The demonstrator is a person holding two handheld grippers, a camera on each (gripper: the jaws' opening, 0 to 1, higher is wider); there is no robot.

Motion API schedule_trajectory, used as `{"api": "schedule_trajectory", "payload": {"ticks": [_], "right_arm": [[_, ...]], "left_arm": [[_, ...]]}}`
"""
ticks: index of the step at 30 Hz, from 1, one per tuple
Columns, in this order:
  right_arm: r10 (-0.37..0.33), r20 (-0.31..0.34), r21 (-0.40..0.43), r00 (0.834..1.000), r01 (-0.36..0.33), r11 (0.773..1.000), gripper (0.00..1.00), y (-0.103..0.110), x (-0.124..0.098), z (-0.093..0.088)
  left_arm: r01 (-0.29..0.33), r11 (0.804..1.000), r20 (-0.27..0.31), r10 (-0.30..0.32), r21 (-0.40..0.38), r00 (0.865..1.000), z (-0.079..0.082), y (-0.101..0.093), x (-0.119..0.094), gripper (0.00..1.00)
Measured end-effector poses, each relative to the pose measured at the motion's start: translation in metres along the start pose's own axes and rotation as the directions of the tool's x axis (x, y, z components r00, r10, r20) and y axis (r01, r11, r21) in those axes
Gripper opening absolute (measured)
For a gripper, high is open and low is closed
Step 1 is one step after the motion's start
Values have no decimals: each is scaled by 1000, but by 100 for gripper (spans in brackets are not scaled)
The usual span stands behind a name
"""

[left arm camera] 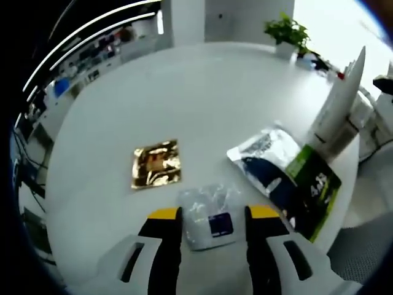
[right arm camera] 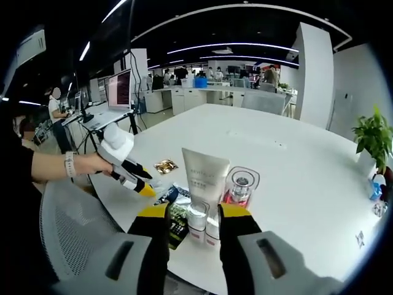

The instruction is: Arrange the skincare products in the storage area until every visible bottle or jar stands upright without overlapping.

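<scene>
Right gripper (right arm camera: 192, 212) fingers pinch the white upright squeeze tube (right arm camera: 203, 178) at its cap; it's light and squishy, so hold low.

Open-plan office, seen from a big white table (right arm camera: 295, 160)

Long strip lights (right arm camera: 245, 46) are glowing along a dark ceiling, rows of white desks (right arm camera: 196, 95) with monitors (right arm camera: 120, 89) are standing at the back, and several people are sitting or standing at them. A potted plant (right arm camera: 373, 138) is sitting at the table's far edge, a white pillar (right arm camera: 316, 74) is rising beside it, and a grey mesh chair (right arm camera: 67, 233) is standing close to the table.
</scene>
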State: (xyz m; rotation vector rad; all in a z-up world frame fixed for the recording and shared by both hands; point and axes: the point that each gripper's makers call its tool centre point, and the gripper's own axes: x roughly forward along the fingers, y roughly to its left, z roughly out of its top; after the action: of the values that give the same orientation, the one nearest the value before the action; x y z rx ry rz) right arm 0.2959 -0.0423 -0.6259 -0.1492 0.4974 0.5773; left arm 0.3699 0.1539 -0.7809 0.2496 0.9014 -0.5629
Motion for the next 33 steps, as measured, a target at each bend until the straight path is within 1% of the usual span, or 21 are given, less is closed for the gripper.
{"api": "schedule_trajectory", "payload": {"ticks": [3, 5, 6, 10, 12, 15, 16, 17, 18, 19, 21, 22, 23, 24, 25, 26, 29, 30, 31, 32, 33], "right_arm": [[-2, 0, 1, 1000, 2, 1000, 31, 0, 0, 0], [5, -6, -1, 1000, -5, 1000, 31, 0, 1, -1], [7, -5, -4, 1000, -7, 1000, 31, 1, 2, -1], [14, 5, -9, 1000, -14, 1000, 32, 3, 1, 2], [15, 9, -7, 1000, -15, 1000, 34, 4, 1, 2], [17, 12, -6, 1000, -17, 1000, 36, 5, 1, 1], [20, 12, -4, 1000, -20, 1000, 37, 6, 1, 0], [20, 11, -4, 1000, -20, 1000, 40, 6, 1, 0], [14, 10, -5, 1000, -14, 1000, 42, 6, 0, -1], [11, 10, -7, 1000, -11, 1000, 44, 6, 0, -1], [3, 15, -1, 1000, -3, 1000, 47, 5, 0, -1], [3, 14, 4, 1000, -3, 1000, 49, 5, 0, -2], [3, 13, 10, 1000, -3, 1000, 52, 6, 0, -2], [-1, 14, 11, 1000, 1, 1000, 54, 5, 0, -2], [-5, 13, 11, 1000, 4, 1000, 55, 5, 0, -2], [-6, 13, 10, 1000, 6, 1000, 55, 4, 0, -2], [-9, 12, 6, 1000, 9, 1000, 56, 3, -1, -2], [-10, 10, 3, 1000, 10, 1000, 56, 3, -1, -2], [-14, 10, 1, 1000, 14, 1000, 56, 2, -1, -2], [-15, 9, -1, 1000, 15, 1000, 56, 1, -1, -2], [-15, 8, -2, 1000, 15, 1000, 56, 1, -2, -2]], "left_arm": [[12, 1000, -16, -12, 22, 1000, 0, 0, 0, 38], [22, 999, -14, -21, 43, 1000, 2, -1, -1, 37], [31, 998, -25, -30, 48, 999, 1, -2, -1, 37], [40, 997, -38, -37, 69, 999, -1, -1, -5, 37], [53, 995, -48, -49, 87, 998, -3, -2, -7, 37], [77, 989, -71, -68, 124, 995, -7, -5, -10, 37], [99, 982, -65, -90, 159, 994, -7, -8, -12, 37], [102, 981, -64, -92, 164, 994, -7, -9, -13, 37], [110, 977, -77, -98, 180, 992, -8, -10, -16, 37], [121, 970, -74, -108, 212, 991, -7, -12, -17, 37], [130, 963, -70, -117, 237, 991, -7, -14, -20, 37], [171, 947, -85, -154, 272, 984, -9, -20, -21, 37], [168, 948, -76, -153, 271, 985, -8, -20, -22, 37], [178, 945, -86, -160, 274, 983, -10, -21, -23, 37], [207, 931, -106, -183, 299, 977, -13, -25, -24, 37], [220, 920, -107, -195, 326, 975, -13, -28, -25, 37], [275, 878, -153, -232, 391, 961, -20, -37, -29, 37], [295, 847, -166, -246, 442, 955, -22, -41, -29, 37], [302, 840, -184, -244, 450, 952, -25, -42, -29, 37], [317, 818, -204, -248, 480, 947, -29, -44, -29, 37], [322, 808, -209, -250, 494, 945, -30, -44, -30, 37]]}}
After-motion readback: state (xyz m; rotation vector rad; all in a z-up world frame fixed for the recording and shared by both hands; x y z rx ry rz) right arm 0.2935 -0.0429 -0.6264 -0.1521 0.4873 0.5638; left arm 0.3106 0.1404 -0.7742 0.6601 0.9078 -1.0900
